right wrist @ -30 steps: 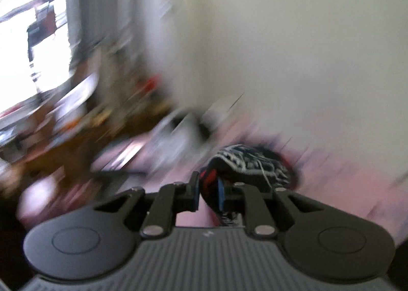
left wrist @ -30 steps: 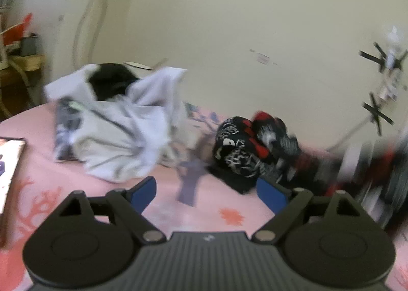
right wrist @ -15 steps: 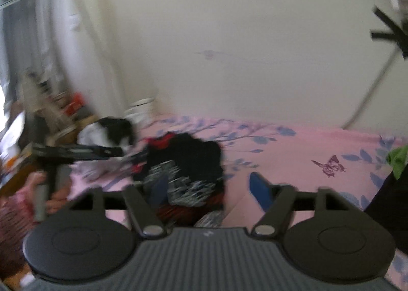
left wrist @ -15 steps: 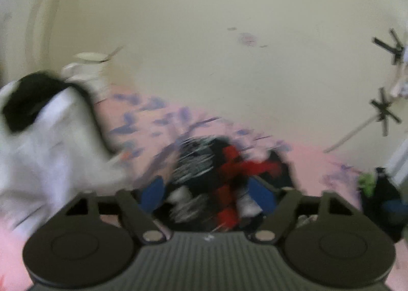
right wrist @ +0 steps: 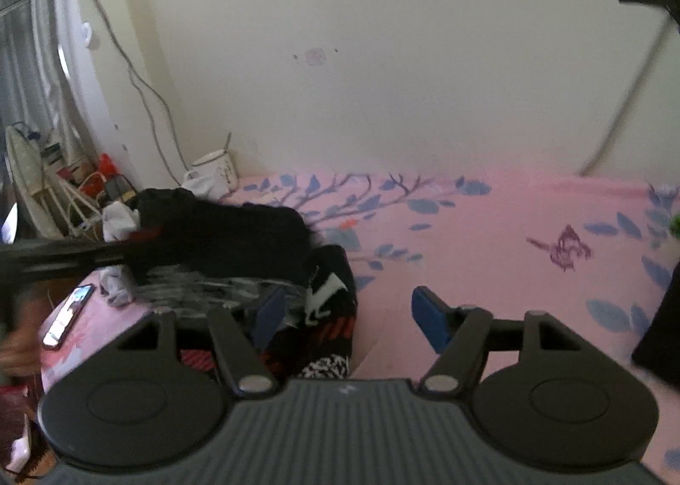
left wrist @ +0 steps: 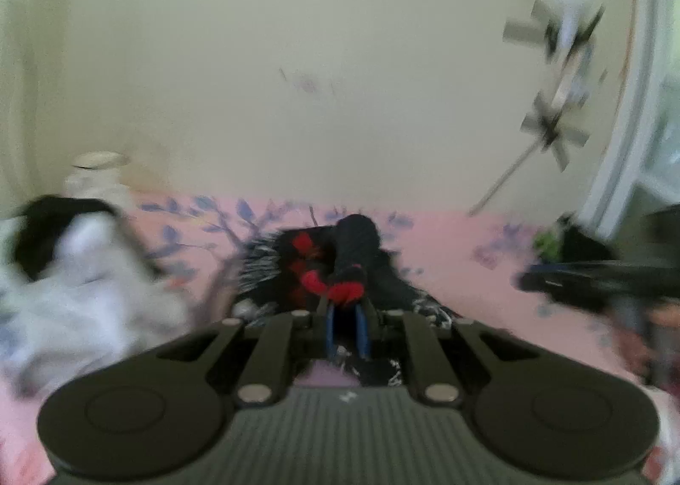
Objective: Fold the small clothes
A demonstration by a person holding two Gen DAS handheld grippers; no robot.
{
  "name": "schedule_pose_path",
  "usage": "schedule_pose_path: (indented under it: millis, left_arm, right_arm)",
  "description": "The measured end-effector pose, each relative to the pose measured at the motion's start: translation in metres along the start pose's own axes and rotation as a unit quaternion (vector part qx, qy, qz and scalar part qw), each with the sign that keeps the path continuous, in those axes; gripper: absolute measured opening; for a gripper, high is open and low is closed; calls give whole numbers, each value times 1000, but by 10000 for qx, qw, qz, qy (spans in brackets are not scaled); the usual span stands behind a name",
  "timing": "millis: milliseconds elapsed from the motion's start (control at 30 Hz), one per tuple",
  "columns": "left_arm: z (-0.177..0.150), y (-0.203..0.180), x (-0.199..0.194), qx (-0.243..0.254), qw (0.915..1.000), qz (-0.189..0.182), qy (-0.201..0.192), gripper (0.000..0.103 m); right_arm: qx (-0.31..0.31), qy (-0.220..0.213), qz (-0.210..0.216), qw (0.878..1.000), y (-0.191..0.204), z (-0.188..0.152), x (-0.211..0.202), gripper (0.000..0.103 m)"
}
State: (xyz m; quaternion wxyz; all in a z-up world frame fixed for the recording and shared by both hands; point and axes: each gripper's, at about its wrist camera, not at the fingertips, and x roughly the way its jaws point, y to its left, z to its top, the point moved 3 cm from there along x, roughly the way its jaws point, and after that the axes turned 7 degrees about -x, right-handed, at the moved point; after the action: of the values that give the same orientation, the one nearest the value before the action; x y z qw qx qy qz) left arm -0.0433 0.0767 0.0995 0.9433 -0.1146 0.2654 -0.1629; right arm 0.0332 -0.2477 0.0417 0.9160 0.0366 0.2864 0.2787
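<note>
A black garment with red and white print lies bunched on the pink floral bed sheet. My left gripper is shut on a fold of it. The red-and-black cloth stands up from between the blue pads. In the right wrist view the same garment lies to the left, and the left gripper shows as a dark blur over it. My right gripper hangs low over the bed, its jaws wide but closing slightly. The garment's printed edge lies by its left pad, and neither pad presses on it.
A heap of white and black clothes lies left of the garment. A phone rests at the bed's left edge. A white mug stands in the corner by the wall. A dark object sits at the right edge.
The left gripper went from wide open to shut on the garment and rose with a fold. The right gripper let go of the garment, opened, and came down over the bed.
</note>
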Motion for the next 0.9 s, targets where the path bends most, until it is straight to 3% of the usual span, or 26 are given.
schedule_pose_path:
  millis: [100, 200, 333, 467, 567, 600, 633, 667, 700, 733, 800, 867, 900]
  left_arm:
    - [-35, 18, -81, -113, 9991, 243, -338, 9]
    - [-71, 30, -116, -392, 9971, 598, -267, 10]
    - [-100, 51, -105, -860, 9927, 836, 103, 11]
    - [-109, 65, -95, -728, 9906, 1150, 114, 14]
    - [-110, 71, -88, -851, 9909, 1027, 173, 15]
    - [-111, 73, -86, -853, 9912, 1000, 180, 20]
    - [-113, 71, -85, -842, 9912, 1005, 185, 28]
    - [-114, 73, -83, -837, 9913, 998, 200, 32]
    - [-116, 74, -81, -854, 9910, 1007, 235, 34]
    - [-118, 76, -78, -870, 9906, 1021, 277, 34]
    - [-120, 76, -76, -862, 9900, 1074, 313, 34]
    - [-115, 70, -82, -749, 9915, 1056, 159, 38]
    - [-111, 64, -86, -642, 9923, 1057, 36, 45]
  right_arm:
    - [-140, -30, 164, 9998, 3, 9, 9, 62]
    - [-388, 58, 332, 9987, 20, 17, 31, 62]
    - [-681, 264, 599, 9955, 49, 32, 70, 62]
    - [-1216, 512, 772, 9883, 90, 39, 103, 66]
    - [-1415, 794, 707, 9842, 108, 40, 126, 70]
    - [-1435, 887, 636, 9836, 111, 39, 133, 69]
    - [-1388, 1068, 568, 9829, 111, 36, 144, 66]
    - [-1265, 1261, 593, 9821, 111, 32, 151, 38]
    - [-1121, 1431, 683, 9810, 108, 27, 157, 2]
    - [-1007, 1487, 735, 9810, 106, 24, 156, 2]
    - [-985, 1159, 686, 9860, 108, 26, 134, 0]
    - [-1013, 528, 586, 9917, 108, 39, 88, 0]
    - [-961, 151, 566, 9936, 104, 47, 59, 0]
